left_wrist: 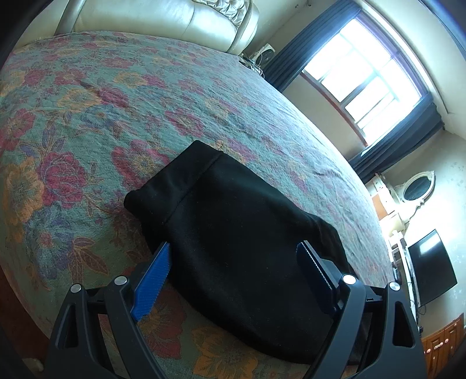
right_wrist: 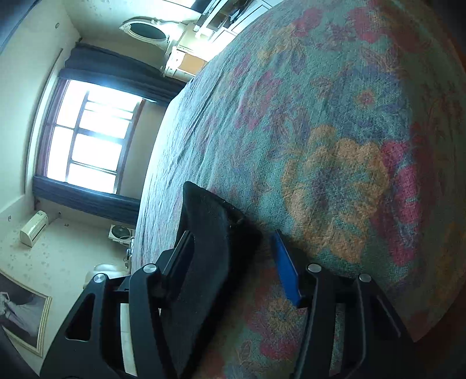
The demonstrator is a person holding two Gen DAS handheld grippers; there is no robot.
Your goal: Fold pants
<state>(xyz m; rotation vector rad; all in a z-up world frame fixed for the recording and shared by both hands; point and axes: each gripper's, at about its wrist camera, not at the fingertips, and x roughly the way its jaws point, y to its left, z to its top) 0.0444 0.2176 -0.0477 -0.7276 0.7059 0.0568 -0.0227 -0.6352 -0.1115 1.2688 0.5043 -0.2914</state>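
Observation:
The black pants (left_wrist: 233,233) lie folded into a compact bundle on the floral bedspread (left_wrist: 116,116), waistband end pointing away. My left gripper (left_wrist: 236,256) is open, its blue finger (left_wrist: 154,277) at the bundle's left edge and its black finger (left_wrist: 317,271) over the right part; the cloth lies between the jaws. In the right wrist view the pants (right_wrist: 206,247) show as a dark fold edge. My right gripper (right_wrist: 233,250) is open, with the black finger (right_wrist: 177,259) left of the fold and the blue finger (right_wrist: 285,268) right of it, over the bedspread (right_wrist: 335,131).
A cream leather headboard (left_wrist: 163,20) stands at the bed's far end. A window with dark curtains (left_wrist: 370,75), a dresser with an oval mirror (left_wrist: 413,189) and a dark TV screen (left_wrist: 431,265) line the wall beside the bed.

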